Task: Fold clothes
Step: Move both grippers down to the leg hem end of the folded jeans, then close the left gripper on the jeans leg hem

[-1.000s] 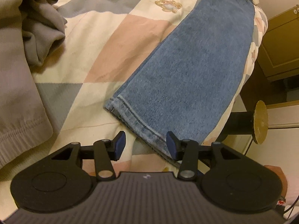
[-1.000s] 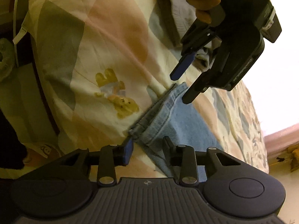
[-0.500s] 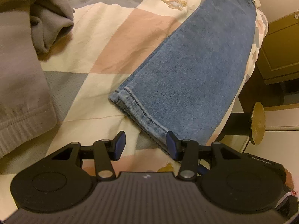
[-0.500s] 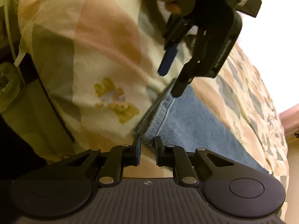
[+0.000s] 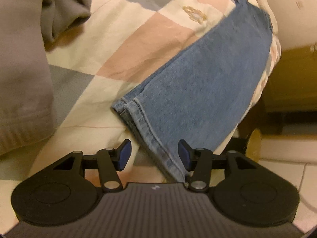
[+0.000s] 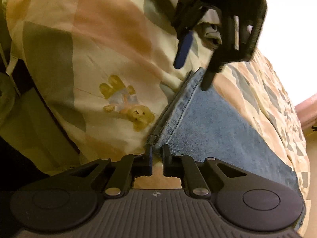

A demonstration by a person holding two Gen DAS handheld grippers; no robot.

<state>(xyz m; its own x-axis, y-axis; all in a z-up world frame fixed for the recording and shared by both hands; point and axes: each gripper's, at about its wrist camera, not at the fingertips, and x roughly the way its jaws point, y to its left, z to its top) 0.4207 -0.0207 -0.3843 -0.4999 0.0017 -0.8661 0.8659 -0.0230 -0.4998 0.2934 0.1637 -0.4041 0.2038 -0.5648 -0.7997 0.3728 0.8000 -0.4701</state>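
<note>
Blue jeans (image 5: pixel 200 91) lie flat on a checked bedspread (image 5: pixel 138 33), hem end toward me. My left gripper (image 5: pixel 154 154) is open, its fingers either side of the hem near one corner. In the right wrist view the jeans (image 6: pixel 214 127) run away to the right. My right gripper (image 6: pixel 157 154) is shut on the near hem corner of the jeans. The left gripper (image 6: pixel 194 73) shows there too, open over the far hem corner, held by a hand.
A grey sweatshirt (image 5: pixel 23 69) lies bunched at the left of the bed. A wooden cabinet (image 5: pixel 297 75) and tiled floor (image 5: pixel 283 170) lie past the bed's right edge. A teddy bear print (image 6: pixel 128 109) marks the bedspread beside the hem.
My right gripper has closed on the hem corner. My left gripper has moved forward and down, so the hem now lies between its open fingers.
</note>
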